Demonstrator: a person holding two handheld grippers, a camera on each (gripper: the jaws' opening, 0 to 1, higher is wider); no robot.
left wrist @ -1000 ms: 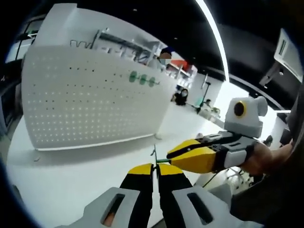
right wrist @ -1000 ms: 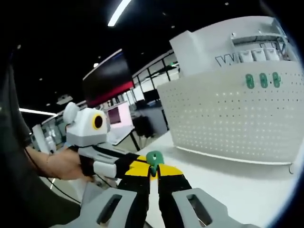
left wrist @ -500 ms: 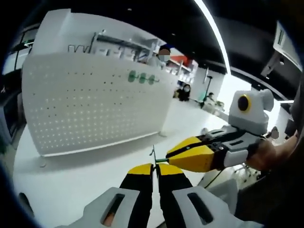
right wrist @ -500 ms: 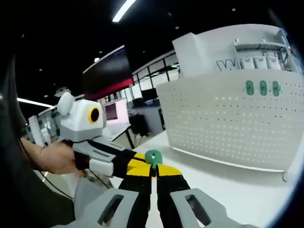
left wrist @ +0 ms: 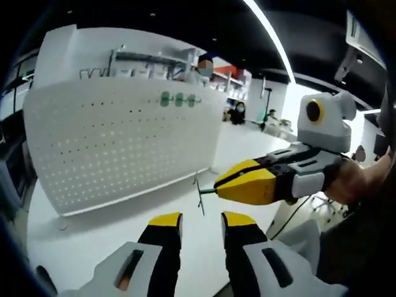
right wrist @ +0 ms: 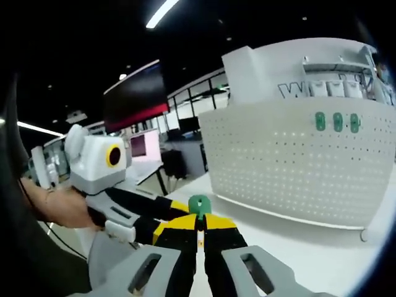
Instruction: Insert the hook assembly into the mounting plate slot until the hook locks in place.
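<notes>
With the left claw [left wrist: 201, 224] released and the right claw [right wrist: 199, 230] clenched on the hook assembly [right wrist: 199, 205], steer it squarely toward the pegboard [right wrist: 291, 164] at one o'clock.

Both views were aimed from above white table [left wrist: 93, 247] toward near white pegboard [left wrist: 117, 142] [right wrist: 291, 167], shared from opposite sides.

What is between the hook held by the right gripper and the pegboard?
In the left gripper view, only bare white table lies between the hook, held by the right gripper, and the pegboard.
</notes>
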